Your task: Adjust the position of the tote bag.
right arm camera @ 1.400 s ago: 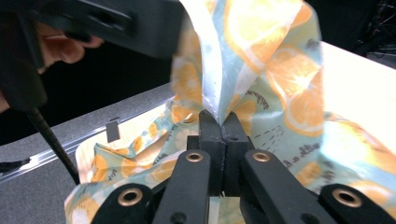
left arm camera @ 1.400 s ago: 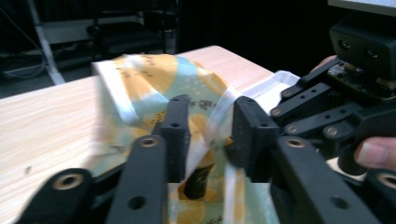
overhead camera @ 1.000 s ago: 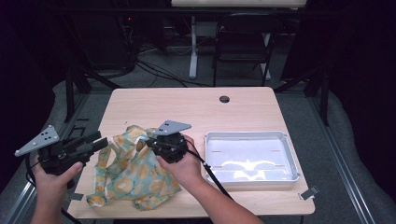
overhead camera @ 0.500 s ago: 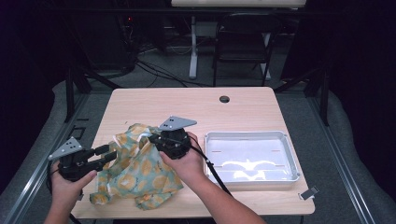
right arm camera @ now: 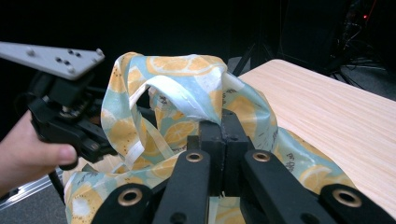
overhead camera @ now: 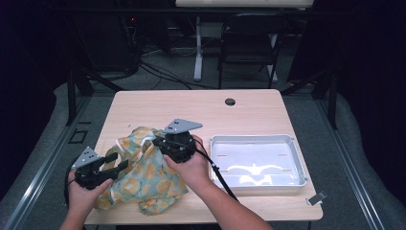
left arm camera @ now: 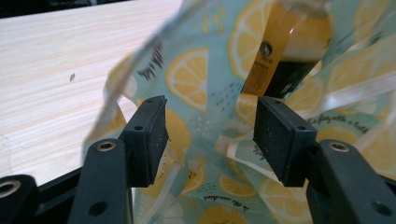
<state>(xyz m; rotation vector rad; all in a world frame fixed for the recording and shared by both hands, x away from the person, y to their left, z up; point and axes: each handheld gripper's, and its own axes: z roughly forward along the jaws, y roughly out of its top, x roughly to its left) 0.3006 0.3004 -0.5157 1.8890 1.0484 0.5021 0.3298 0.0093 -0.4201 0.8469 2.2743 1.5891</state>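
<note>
A cloth bag [overhead camera: 148, 177] printed with lemon slices lies crumpled on the left half of the wooden table [overhead camera: 268, 115]. My right gripper [overhead camera: 162, 141] is shut on the bag's upper edge [right arm camera: 187, 65] and holds it raised; in the right gripper view the jaws [right arm camera: 219, 123] pinch fabric by a white handle strap. My left gripper [overhead camera: 118, 162] is open at the bag's left side. In the left gripper view its pads [left arm camera: 285, 135] stand apart around the bag's mouth [left arm camera: 201, 79]. A bottle [left arm camera: 285, 46] with dark liquid and a yellow label shows inside.
A shallow metal tray [overhead camera: 298, 160] sits on the right half of the table, close to my right forearm. A round cable hole [overhead camera: 230, 101] is near the far edge. A small clip [overhead camera: 317, 198] lies at the front right corner. A chair [overhead camera: 249, 43] stands beyond the table.
My left gripper has moved in from the table's left edge, nearer and rightward, up to the bag's side. The right gripper still holds the bag's edge, shifted slightly.
</note>
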